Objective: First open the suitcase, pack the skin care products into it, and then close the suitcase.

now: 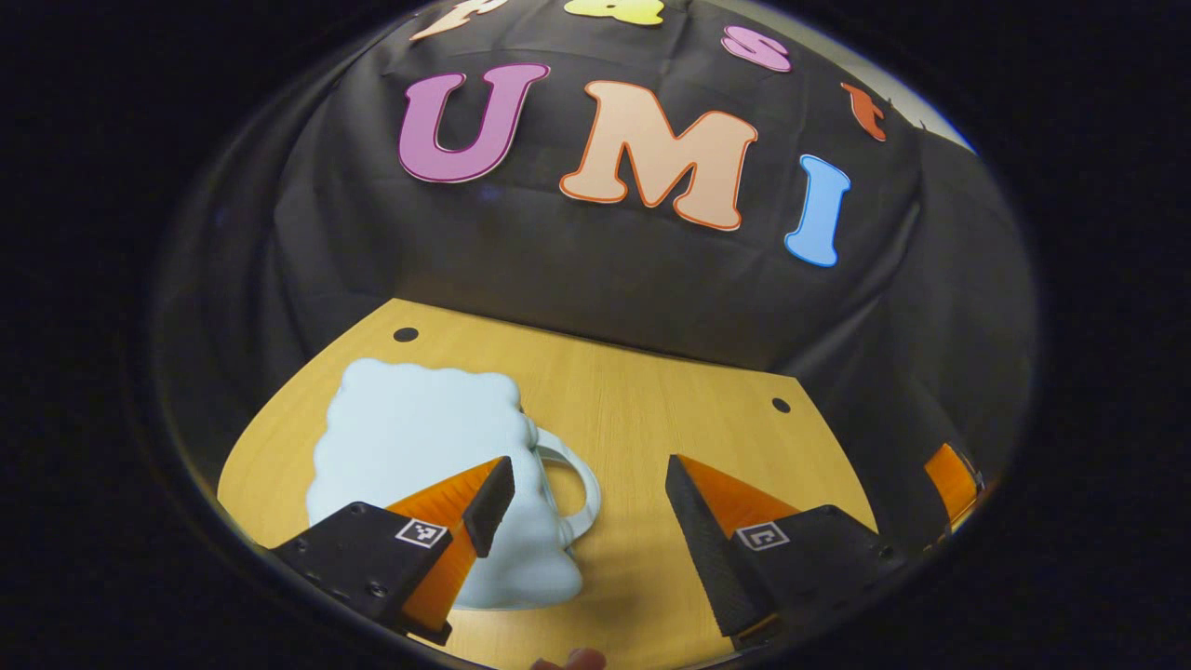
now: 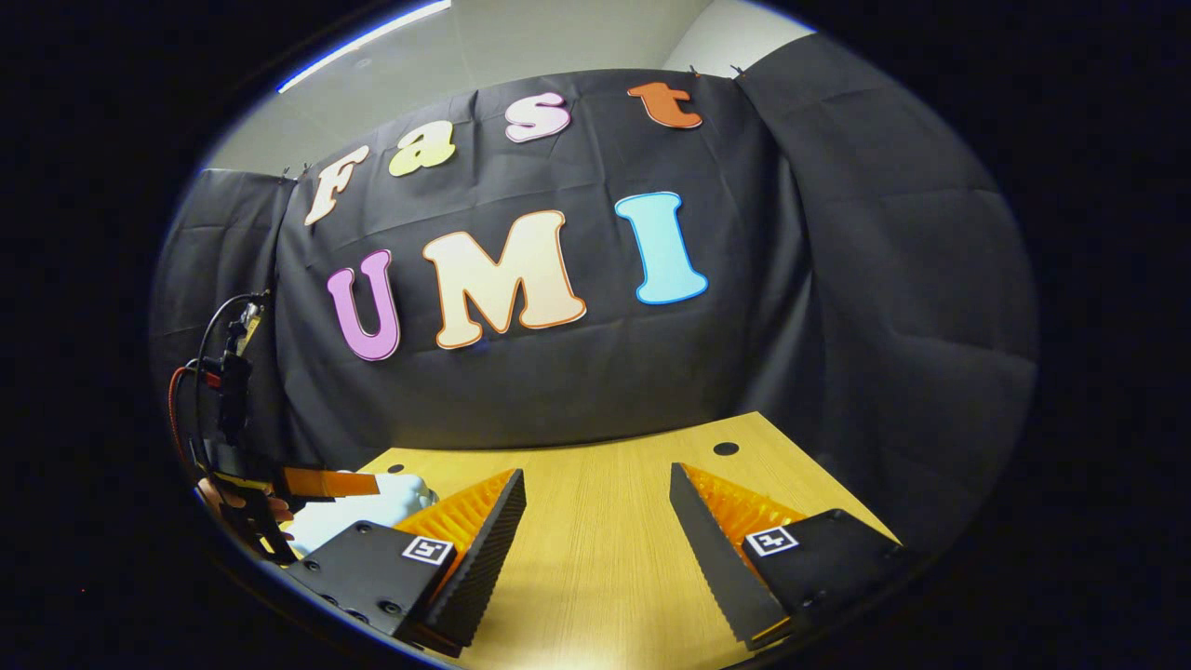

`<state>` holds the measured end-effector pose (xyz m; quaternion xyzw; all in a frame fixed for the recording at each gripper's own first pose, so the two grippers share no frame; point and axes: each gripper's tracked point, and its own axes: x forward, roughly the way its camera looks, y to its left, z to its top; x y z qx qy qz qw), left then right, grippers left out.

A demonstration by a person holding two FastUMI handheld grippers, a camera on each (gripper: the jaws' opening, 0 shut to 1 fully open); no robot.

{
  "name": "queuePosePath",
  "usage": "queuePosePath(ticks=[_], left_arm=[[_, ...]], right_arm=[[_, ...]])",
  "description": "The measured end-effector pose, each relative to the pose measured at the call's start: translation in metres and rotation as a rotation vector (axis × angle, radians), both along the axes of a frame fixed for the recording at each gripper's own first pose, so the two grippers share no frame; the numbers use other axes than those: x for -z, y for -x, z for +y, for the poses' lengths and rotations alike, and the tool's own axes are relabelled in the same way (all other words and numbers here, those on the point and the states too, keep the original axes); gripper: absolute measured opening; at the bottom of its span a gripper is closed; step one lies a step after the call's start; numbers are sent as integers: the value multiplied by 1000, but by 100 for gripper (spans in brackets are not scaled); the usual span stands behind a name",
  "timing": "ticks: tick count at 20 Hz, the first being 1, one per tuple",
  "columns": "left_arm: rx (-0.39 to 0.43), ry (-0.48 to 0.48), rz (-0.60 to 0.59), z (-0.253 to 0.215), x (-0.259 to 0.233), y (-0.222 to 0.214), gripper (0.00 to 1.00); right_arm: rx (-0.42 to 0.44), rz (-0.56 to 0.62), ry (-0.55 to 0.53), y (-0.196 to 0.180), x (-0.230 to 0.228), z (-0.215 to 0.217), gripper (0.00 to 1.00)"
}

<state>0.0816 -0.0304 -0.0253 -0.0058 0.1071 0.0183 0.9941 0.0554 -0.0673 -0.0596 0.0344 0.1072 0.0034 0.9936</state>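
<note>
Between the spread fingers of the left gripper (image 1: 588, 507) lies bare table — jaws wide, holding nothing. The pale blue, cloud-shaped plastic suitcase (image 1: 423, 456) with its loop handle lies closed on the light wooden table (image 1: 651, 400), partly behind the left finger. The right gripper (image 2: 595, 516) is likewise wide and empty; in the right gripper view the suitcase (image 2: 358, 516) lies at far left.

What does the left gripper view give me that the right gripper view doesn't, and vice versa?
Left gripper view: the suitcase top, its loop handle, and the left gripper, open near it. Right gripper view: the right gripper, open above the table, plus the hand and cables at the left gripper. Shared: the wooden table and the suitcase, apparently closed.
</note>
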Motion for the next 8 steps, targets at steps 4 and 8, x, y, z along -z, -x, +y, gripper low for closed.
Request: queuePosePath(ticks=[4,8], left_arm=[[-6,-2,15,3,4,2,96],[-11,-11,32,8,11,7,96]], right_arm=[[-6,-7,11,3,-3,0,94],[3,-11,5,6,-4,-3,98]])
